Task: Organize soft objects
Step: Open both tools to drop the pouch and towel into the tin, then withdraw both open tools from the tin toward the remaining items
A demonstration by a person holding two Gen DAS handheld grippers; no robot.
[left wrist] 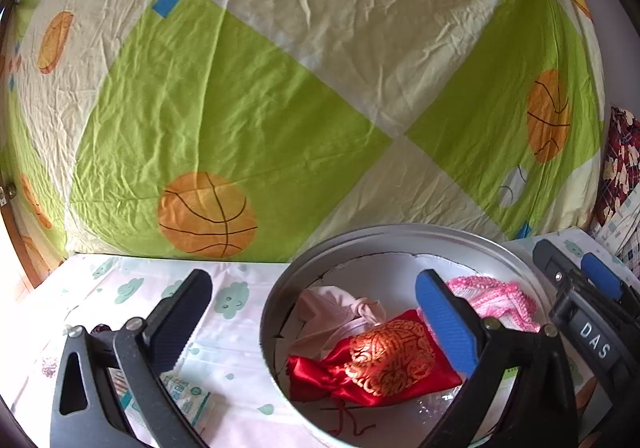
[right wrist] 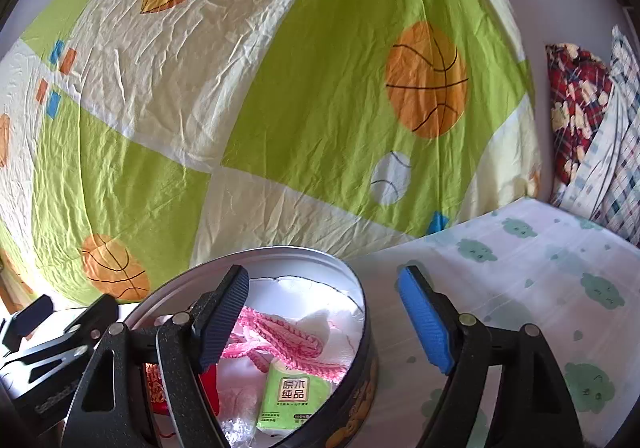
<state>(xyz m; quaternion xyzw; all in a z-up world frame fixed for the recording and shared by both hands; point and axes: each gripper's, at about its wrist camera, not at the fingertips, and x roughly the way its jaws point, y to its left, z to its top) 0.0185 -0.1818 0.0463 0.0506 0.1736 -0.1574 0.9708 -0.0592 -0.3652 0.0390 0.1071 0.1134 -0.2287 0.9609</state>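
A round metal tin (left wrist: 267, 312) stands on the cloud-print cloth. It holds a red and gold satin pouch (left wrist: 392, 360), a pale pink cloth (left wrist: 340, 308) and a pink knitted piece (left wrist: 500, 296). The right wrist view also shows a green tissue pack (right wrist: 294, 392) inside the tin (right wrist: 362, 312), beside the knitted piece (right wrist: 276, 332). My left gripper (left wrist: 314, 288) is open, straddling the tin's left rim, its blue finger over the pouch. My right gripper (right wrist: 322, 280) is open across the tin's right rim, holding nothing.
A small white and teal wipe packet (left wrist: 188, 396) lies on the cloud-print cloth (right wrist: 560, 268) under my left gripper's left finger. A green and cream bedsheet with basketballs (left wrist: 280, 88) rises behind. Plaid fabrics (right wrist: 576, 108) are piled at the far right.
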